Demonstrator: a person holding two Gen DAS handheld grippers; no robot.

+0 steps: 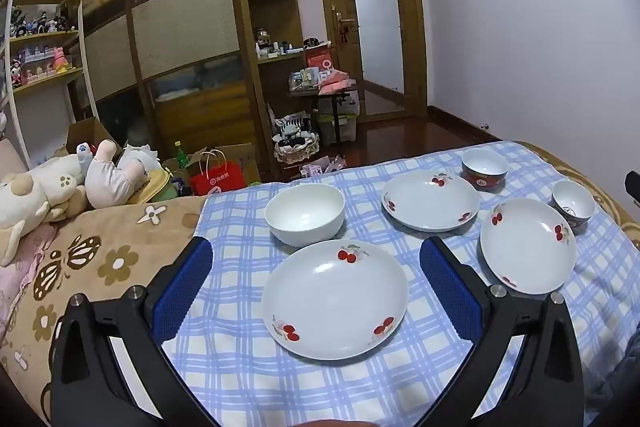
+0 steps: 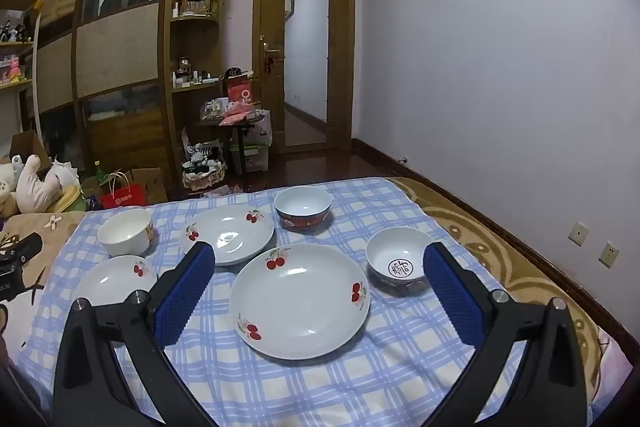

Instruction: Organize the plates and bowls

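Bedroom clutter, a wooden wardrobe and a glazed door fill the background; nearer, a blue checked cloth (image 2: 304, 387) spread over the bed carries all the dishes, and I take my bearings from it.

Three cherry-print plates lie apart on it. One sits at the cloth's near left (image 1: 335, 299), framed by my left gripper (image 1: 316, 259). A second lies near the cloth's middle (image 2: 300, 301), framed by my right gripper (image 2: 319, 261). The third lies toward its far edge (image 2: 227, 234).

Smaller come the bowls: a plain white bowl (image 1: 305, 214) at the far left corner, a red-banded bowl (image 2: 303, 207) at the far edge, and a small dark-patterned bowl (image 2: 400, 261) on the right side.

Both grippers hover with fingers spread wide, holding nothing.

Nothing looks stacked yet, so I judge the first pick is due. I would come in low, take a plate by its rim, lift it level, and lower it centred onto another plate, without dragging the cloth.
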